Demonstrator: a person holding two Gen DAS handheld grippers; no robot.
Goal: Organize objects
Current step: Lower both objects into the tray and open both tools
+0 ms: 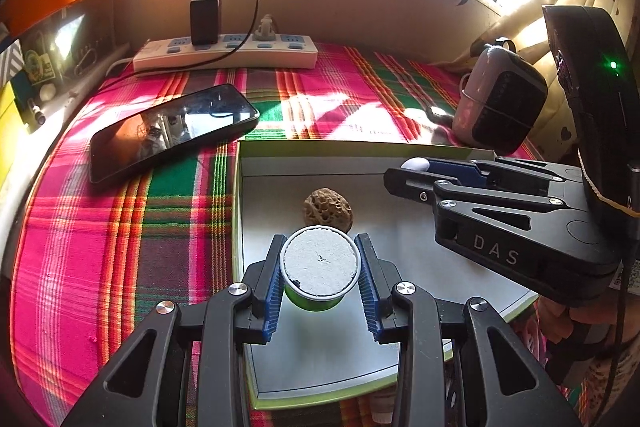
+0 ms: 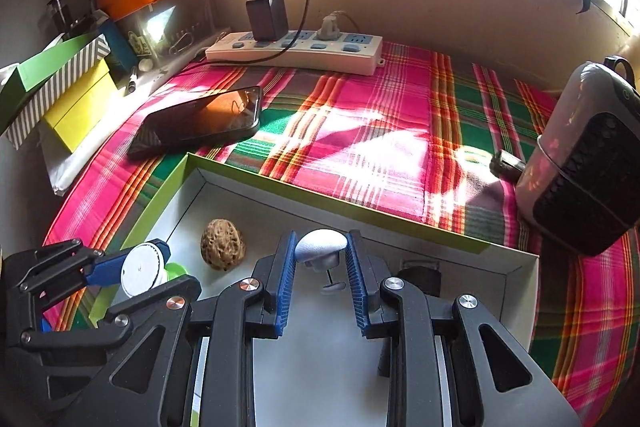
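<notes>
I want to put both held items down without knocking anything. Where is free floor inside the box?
The box floor is bare before the walnut, under the left gripper holding the green cup. The right gripper holds a white mushroom-shaped piece; the far corner beside it is crowded by a dark item.

Walnut point(image 1: 328, 209) in box point(image 1: 239, 211), phone point(image 1: 172, 131) behind-left.

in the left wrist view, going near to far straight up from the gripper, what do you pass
left gripper shut on the green cup → walnut → box far wall → plaid cloth → power strip
</notes>
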